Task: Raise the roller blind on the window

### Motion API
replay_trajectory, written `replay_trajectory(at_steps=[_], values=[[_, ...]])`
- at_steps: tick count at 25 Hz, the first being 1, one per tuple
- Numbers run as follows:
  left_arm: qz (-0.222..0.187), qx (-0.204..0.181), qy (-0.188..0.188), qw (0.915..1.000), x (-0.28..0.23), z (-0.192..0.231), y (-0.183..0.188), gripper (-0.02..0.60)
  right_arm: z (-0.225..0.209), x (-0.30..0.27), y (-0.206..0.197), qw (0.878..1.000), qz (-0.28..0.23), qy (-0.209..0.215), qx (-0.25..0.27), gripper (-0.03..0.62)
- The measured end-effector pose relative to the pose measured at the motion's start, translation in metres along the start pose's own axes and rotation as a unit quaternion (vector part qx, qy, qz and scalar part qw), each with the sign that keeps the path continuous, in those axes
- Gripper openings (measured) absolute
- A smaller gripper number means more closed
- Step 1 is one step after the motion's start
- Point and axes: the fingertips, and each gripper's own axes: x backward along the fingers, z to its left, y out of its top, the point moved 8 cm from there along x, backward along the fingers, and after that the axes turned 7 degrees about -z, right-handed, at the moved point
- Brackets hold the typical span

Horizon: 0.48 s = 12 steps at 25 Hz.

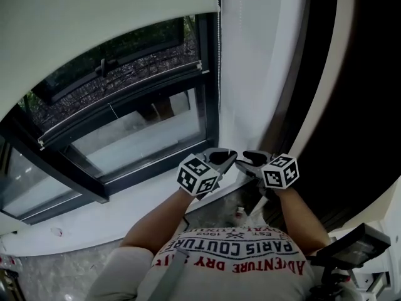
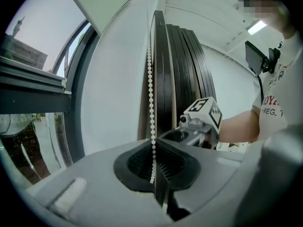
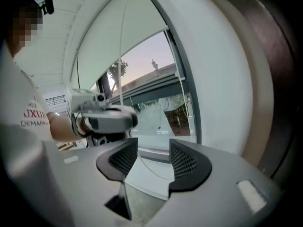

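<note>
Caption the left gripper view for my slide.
Left gripper shut on the roller blind's white bead chain, window frame at left.

Indoor room beside a dark-framed window (image 1: 138, 137) with a white roller blind (image 1: 94, 17), white sill (image 1: 113, 215) and speckled stone floor (image 1: 62, 274); strip ceiling light (image 2: 256, 27) overhead. Home or office, hard to tell which.

The T-shirt (image 1: 238, 256), just behind the left gripper (image 1: 227, 157) and the right gripper (image 1: 250, 158) in the head view, bears red print seen upside down: "PARIS COUTURE", then "ADVENTURE DRY", the rest cut off. In the left gripper view it shows "REG. T" right of the right gripper; in the right gripper view, "DEMARK" left of the left gripper
</note>
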Motion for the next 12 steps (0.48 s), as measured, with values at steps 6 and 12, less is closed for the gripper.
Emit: replay_trajectory(at_steps=[6,12], values=[[-0.001,0.001,0.0,1.0,0.016,-0.01,0.0,0.003,0.038,0.033,0.14,0.988,-0.134,0.06,0.051,0.201],[-0.009,0.02,-0.005,0.9997,0.023,-0.018,0.0,0.005,0.086,0.032,0.242,0.969,-0.203,0.115,0.086,0.201]])
